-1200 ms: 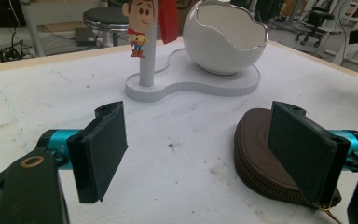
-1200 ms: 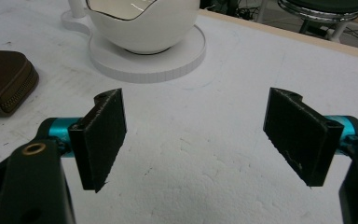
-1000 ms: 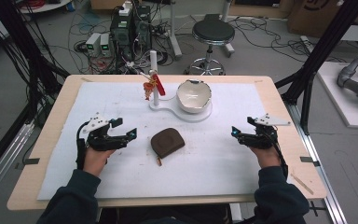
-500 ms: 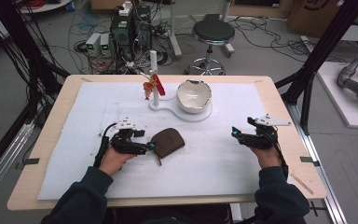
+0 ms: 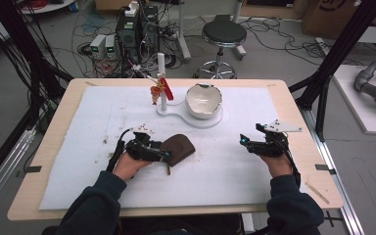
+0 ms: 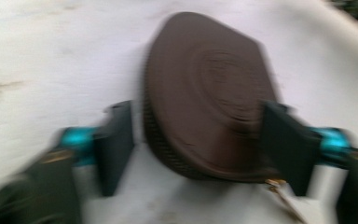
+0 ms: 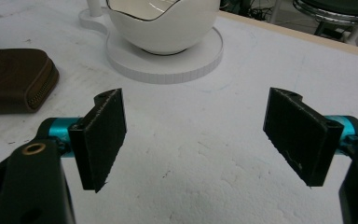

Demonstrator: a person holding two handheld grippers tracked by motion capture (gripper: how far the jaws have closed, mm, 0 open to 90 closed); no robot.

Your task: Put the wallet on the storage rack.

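Observation:
A flat brown zippered pouch (image 5: 178,147) lies on the white foam mat (image 5: 93,112) near the table's middle. My left gripper (image 5: 162,155) sits at its near-left end. In the left gripper view, which is blurred, the pouch (image 6: 209,93) lies between my two spread jaws, one on each side; the left gripper (image 6: 198,144) is open around it. My right gripper (image 5: 244,142) rests low over the mat at the right, apart from the pouch. Its jaws stand wide, so the right gripper (image 7: 200,140) is open with bare mat between them. The pouch (image 7: 14,84) is at the left edge of that view.
A white bowl (image 5: 203,100) sits on a white round base (image 5: 196,120) at the back centre, joined to a white post (image 5: 162,83) with a red ornament (image 5: 157,90) hanging from it. In the right gripper view the bowl (image 7: 163,23) stands ahead.
My left gripper has moved right across the mat from the left side to the pouch and now straddles its end. The right gripper has stayed put.

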